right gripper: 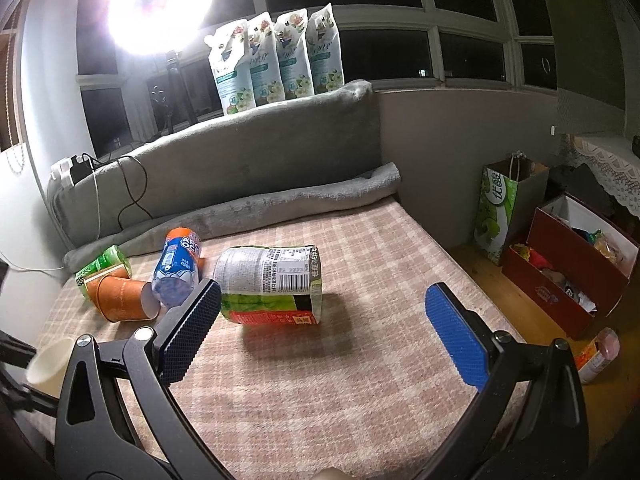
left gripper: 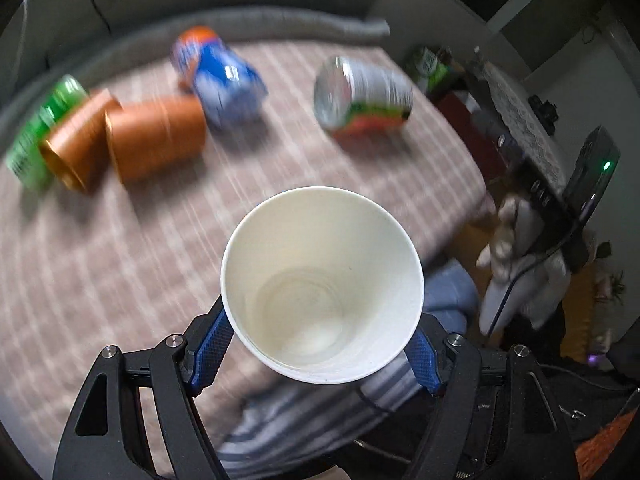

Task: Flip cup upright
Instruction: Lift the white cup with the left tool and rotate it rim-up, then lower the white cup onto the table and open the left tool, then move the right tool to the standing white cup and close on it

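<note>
In the left wrist view we see our left gripper [left gripper: 322, 344] clamped around a white paper cup [left gripper: 322, 284], whose open mouth faces the camera and fills the lower centre of the frame; the blue pads [left gripper: 212, 344] press against its wall on both sides, and the pale inside bottom of the cup is visible. The cup is held above the checked pink-and-white cloth [left gripper: 120, 260], apart from everything lying on it. In the upper left of that frame two orange paper cups [left gripper: 156, 144] lie on their sides, one nested behind the other, with a green can [left gripper: 40, 132] touching them at the far left edge. Just to their right lies a blue and orange bottle [left gripper: 220, 80], and further right, well apart, a large can with a silver, green and red label [left gripper: 362, 98] lies on its side. This view is blurred, so we cannot read the labels there. In the right wrist view our right gripper [right gripper: 320, 332] hangs over the same cloth with its jaws spread wide and nothing between them; the large can sits just beyond the left finger. The white cup shows again at the lower left edge of that frame. Four refill pouches [right gripper: 276, 56] stand along the grey padded ledge [right gripper: 240, 160] at upper centre.
</note>
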Motion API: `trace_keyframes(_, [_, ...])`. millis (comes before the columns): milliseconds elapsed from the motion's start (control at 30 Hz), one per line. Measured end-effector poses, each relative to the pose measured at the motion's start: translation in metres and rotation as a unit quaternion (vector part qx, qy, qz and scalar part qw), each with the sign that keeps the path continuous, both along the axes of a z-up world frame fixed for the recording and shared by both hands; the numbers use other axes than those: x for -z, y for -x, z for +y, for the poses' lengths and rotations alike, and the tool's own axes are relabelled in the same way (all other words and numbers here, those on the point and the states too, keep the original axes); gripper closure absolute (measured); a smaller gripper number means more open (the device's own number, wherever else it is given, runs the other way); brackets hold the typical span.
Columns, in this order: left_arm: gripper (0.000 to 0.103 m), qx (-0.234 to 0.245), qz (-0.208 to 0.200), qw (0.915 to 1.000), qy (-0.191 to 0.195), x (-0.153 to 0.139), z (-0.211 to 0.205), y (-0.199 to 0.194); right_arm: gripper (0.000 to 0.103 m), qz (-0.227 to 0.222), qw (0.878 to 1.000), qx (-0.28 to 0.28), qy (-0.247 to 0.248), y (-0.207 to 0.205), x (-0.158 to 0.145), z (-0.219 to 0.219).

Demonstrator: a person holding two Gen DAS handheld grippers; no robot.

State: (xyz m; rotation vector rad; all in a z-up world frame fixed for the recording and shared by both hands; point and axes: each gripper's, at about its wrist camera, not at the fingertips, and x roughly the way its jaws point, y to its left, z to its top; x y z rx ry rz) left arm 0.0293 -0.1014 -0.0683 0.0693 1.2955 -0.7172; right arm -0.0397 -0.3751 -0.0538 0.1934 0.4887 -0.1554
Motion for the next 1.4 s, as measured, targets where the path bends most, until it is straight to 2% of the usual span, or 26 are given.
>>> trace_keyframes(200, [0.027,-0.019,0.010,0.9998,0.001,0.019,-0.007,-0.017,0.000,-0.001,1.000,0.003,0.006,0.003,-0.004,0.000])
trace_keyframes(400, [0.030,-0.038,-0.034,0.9987,0.005,0.022,-0.009,-0.041,0.000,0.007,1.000,0.003,0.003,-0.003,-0.001,-0.001])
trace_keyframes(567, [0.030,-0.055,-0.048,0.9972,0.012,0.027,-0.013,-0.056,0.000,0.015,1.000,-0.007,0.004,-0.007,0.002,0.004])
trace_keyframes(700, [0.030,-0.060,-0.063,0.9960,0.022,0.023,-0.011,-0.060,0.000,0.034,0.998,-0.043,-0.017,-0.017,0.007,0.013])
trace_keyframes(800, [0.030,-0.065,-0.072,0.9948,0.029,0.015,-0.007,-0.061,0.000,0.060,0.993,-0.086,-0.051,-0.030,0.011,0.022])
trace_keyframes(933, [0.030,-0.085,-0.089,0.9912,0.049,-0.001,0.009,-0.055,0.000,0.105,0.975,-0.149,-0.127,-0.055,0.018,0.035])
trace_keyframes(1033, [0.030,-0.108,-0.105,0.9870,0.057,-0.007,0.028,-0.043,0.000,0.146,0.956,-0.185,-0.174,-0.078,0.028,0.050])
trace_keyframes(1167, [0.029,-0.149,-0.120,0.9802,0.052,-0.005,0.056,-0.024,0.000,0.184,0.935,-0.213,-0.214,-0.101,0.041,0.071])
trace_keyframes(1233, [0.029,-0.172,-0.117,0.9769,0.049,-0.001,0.070,-0.016,0.000,0.197,0.929,-0.218,-0.223,-0.110,0.047,0.079])
trace_keyframes(1400, [0.028,-0.219,-0.106,0.9692,0.042,0.014,0.100,-0.003,0.000,0.242,0.901,-0.227,-0.279,-0.134,0.071,0.094])
